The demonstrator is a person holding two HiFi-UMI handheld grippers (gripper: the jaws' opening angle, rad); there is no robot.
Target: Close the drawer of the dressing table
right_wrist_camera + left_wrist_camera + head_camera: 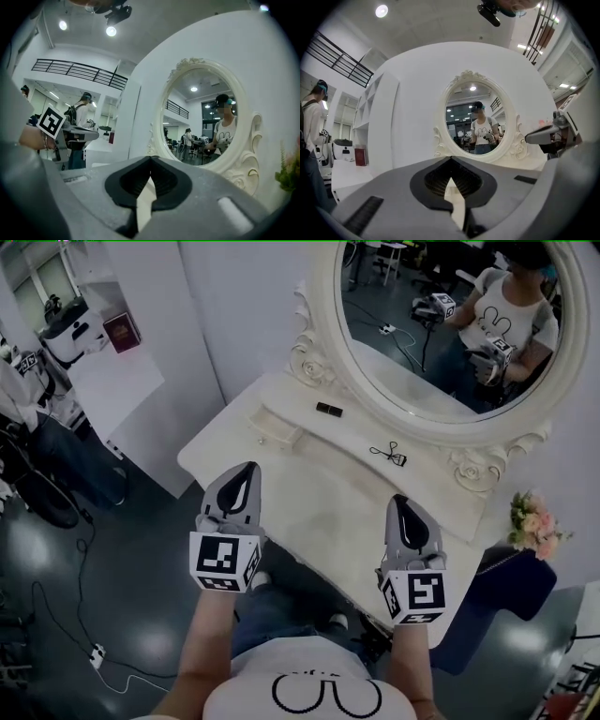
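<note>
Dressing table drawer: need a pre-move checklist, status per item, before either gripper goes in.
1. Left gripper jaws shut, nothing between them: ok.
2. Right gripper jaws shut, nothing between them: ok.
3. Both grippers over the front part of the dressing table, pointing toward the mirror: ok.
4. Target drawer found and open: cannot tell. A small drawer in the raised back shelf, toward the head view's left, seems to stick out slightly.
5. Loose items out of the way: eyelash curler and small black item lie at the back, apart from both grippers: ok.
</note>
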